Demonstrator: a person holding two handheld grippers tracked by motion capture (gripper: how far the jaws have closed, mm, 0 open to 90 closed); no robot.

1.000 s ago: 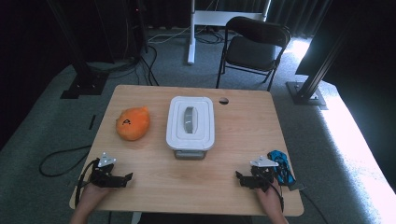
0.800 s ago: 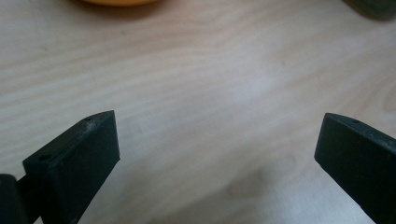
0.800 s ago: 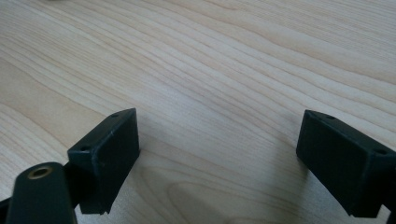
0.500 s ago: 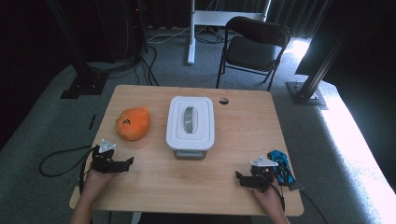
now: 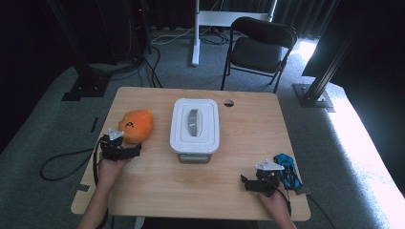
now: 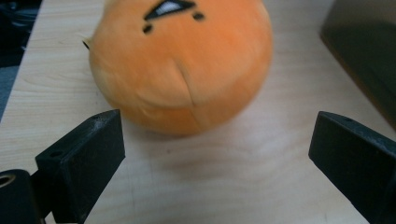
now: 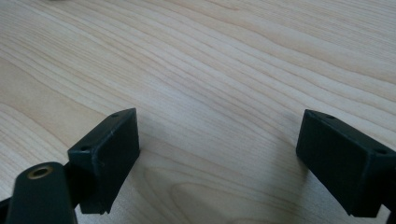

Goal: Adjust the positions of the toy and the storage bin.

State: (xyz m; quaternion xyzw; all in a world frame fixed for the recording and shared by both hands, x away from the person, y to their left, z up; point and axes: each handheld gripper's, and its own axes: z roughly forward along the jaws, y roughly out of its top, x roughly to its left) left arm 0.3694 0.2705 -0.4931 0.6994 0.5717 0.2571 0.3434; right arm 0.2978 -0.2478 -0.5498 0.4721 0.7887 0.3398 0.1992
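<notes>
Left gripper (image 6: 215, 154) gaping wide, gripping nothing, orange plush (image 6: 180, 63) sitting just ahead between its 2 jaws

Fuzzy orange plush toy (image 6: 180, 65) on matt pale wood table (image 7: 233, 60) — smooth white plastic box (image 5: 194, 125).
</notes>
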